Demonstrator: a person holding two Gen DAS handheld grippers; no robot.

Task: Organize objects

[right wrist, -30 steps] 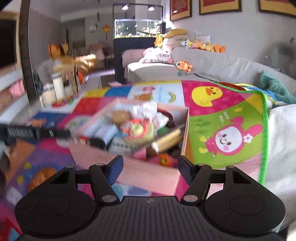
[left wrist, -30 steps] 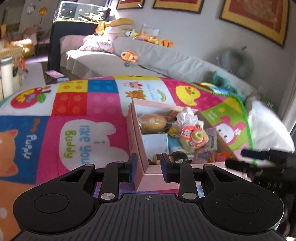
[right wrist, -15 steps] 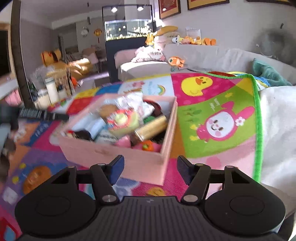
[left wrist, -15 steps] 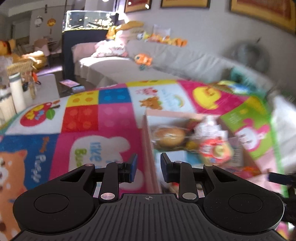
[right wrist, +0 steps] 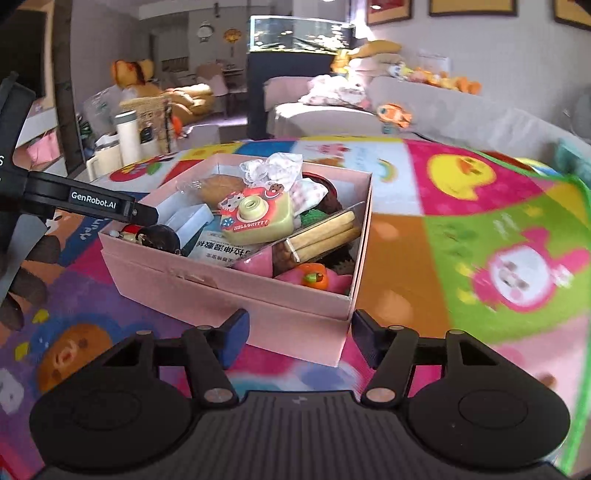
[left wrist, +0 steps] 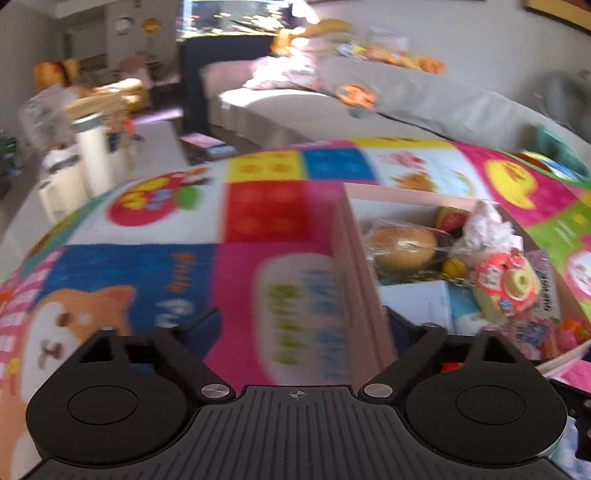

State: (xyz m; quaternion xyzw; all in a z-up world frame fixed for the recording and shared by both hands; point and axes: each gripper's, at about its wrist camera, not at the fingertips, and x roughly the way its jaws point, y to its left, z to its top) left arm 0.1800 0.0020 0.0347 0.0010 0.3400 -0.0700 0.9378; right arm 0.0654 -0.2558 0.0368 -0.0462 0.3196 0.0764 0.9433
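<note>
A pink box point(right wrist: 221, 288) full of small items rests on the colourful play mat point(right wrist: 461, 184). Among the items are a toy camera point(right wrist: 255, 218), a wrapped bun point(left wrist: 402, 243), crumpled white tissue point(right wrist: 273, 170) and a packet of biscuit sticks point(right wrist: 325, 232). My left gripper point(left wrist: 303, 328) is opening wide, astride the box's left wall point(left wrist: 362, 288), and its pads are off the wall. One finger point(right wrist: 140, 214) of it shows at that wall in the right wrist view. My right gripper point(right wrist: 300, 339) is open just before the box's near corner and holds nothing.
A gloved hand point(right wrist: 22, 288) holds the left tool. Beyond the mat stand a grey sofa point(right wrist: 461, 114) with plush toys, a dark fish tank point(right wrist: 295, 33), and a white flask point(right wrist: 127, 136) among clutter at the left.
The left jaws, close together around the box's left wall before, now stand wide apart. In the right wrist view the box has come nearer and the gripper sits lower at its corner.
</note>
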